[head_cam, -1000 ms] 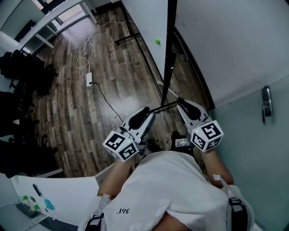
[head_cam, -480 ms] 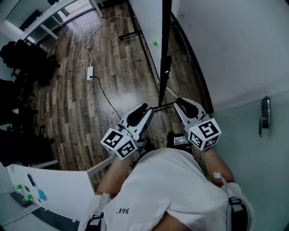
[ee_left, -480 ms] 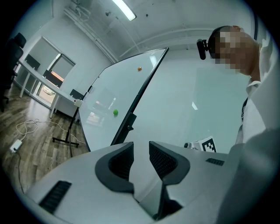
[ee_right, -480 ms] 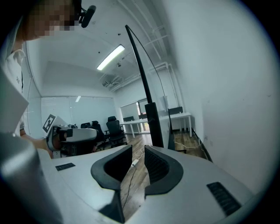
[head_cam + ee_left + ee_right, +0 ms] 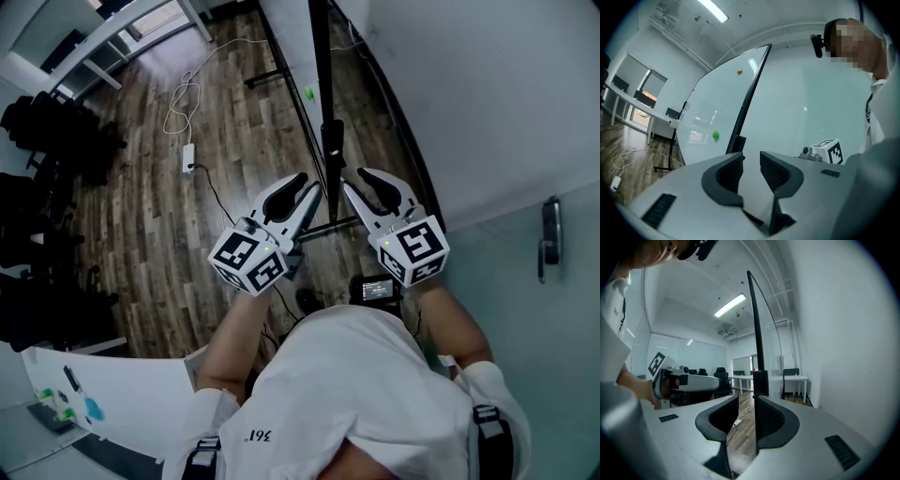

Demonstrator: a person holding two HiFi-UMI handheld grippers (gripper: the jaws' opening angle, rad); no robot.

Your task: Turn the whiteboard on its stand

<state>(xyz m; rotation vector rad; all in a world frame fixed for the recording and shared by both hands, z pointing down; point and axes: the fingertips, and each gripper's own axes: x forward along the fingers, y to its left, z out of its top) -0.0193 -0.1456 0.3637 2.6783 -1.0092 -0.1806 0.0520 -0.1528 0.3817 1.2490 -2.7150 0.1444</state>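
Observation:
The whiteboard (image 5: 291, 47) stands edge-on in the head view, its black frame edge (image 5: 323, 84) running down to a black pivot clamp (image 5: 331, 141). A green magnet (image 5: 309, 93) sticks to its face. My left gripper (image 5: 302, 194) is just left of the edge and my right gripper (image 5: 363, 185) just right of it. In the left gripper view the left gripper (image 5: 751, 159) is open on nothing, with the board (image 5: 717, 103) ahead to the left. The right gripper (image 5: 746, 401) has its jaws opening; the frame edge (image 5: 754, 319) and clamp (image 5: 761, 382) stand just past its tips, unpressed.
A power strip (image 5: 188, 161) with a white cable lies on the wood floor at left. Black office chairs (image 5: 47, 141) and a white desk (image 5: 112, 37) fill the far left. A second white board (image 5: 122, 403) lies at the bottom left. The wall (image 5: 487, 94) is close on the right.
Both grippers have moved up from the stand's low bar to either side of the board's edge. The right gripper's jaws stand wider apart than before.

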